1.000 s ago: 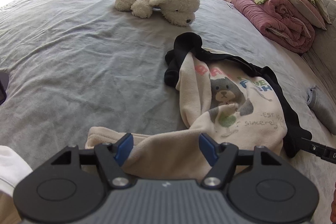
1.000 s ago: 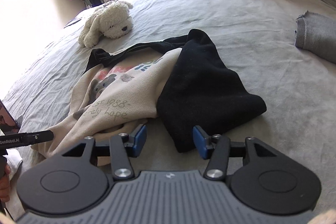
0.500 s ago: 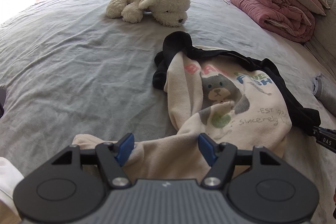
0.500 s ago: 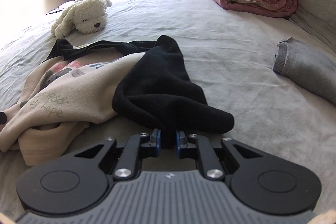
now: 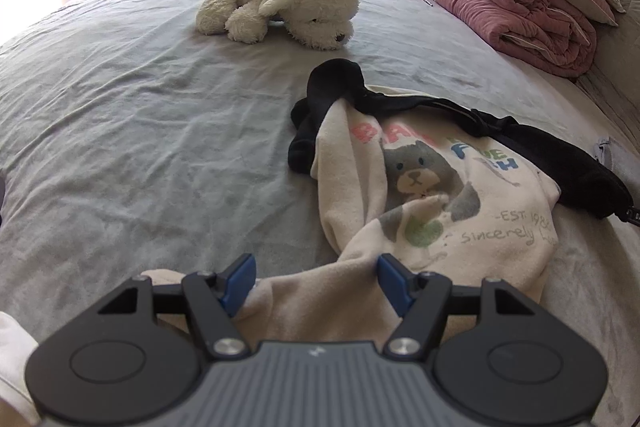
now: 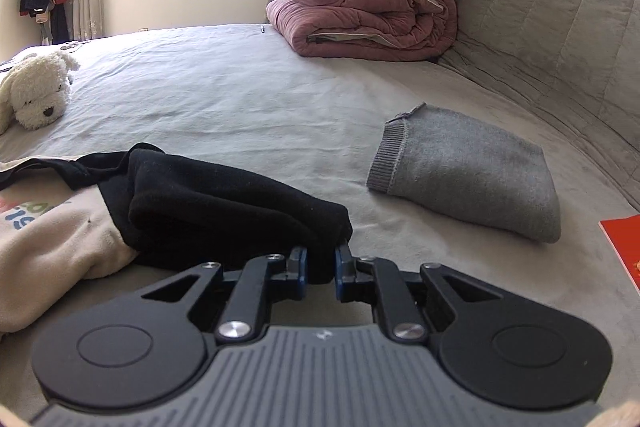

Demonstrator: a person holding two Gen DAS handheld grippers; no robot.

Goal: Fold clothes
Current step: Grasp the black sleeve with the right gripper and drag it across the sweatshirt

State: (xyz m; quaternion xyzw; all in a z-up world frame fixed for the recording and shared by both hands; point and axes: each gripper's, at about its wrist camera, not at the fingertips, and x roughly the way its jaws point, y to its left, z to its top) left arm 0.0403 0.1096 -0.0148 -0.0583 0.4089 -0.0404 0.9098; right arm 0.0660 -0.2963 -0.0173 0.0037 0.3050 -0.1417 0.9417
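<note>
Sweatshirt's black sleeve (image 6: 240,211) is sitting pinched in the right gripper (image 6: 320,267), trailing away leftward to the cream body (image 5: 432,195); the left gripper (image 5: 316,279) is hovering spread over the cream hem on the bed (image 5: 140,131).

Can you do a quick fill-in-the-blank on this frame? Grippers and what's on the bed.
1. The right gripper is shut on the ____ sleeve of the sweatshirt.
2. The left gripper stands ____ over cream fabric.
3. The printed animal on the sweatshirt's front is a ____.
4. The folded garment lying apart on the bed is ____ in colour.

Missing words: black; open; bear; grey
</note>
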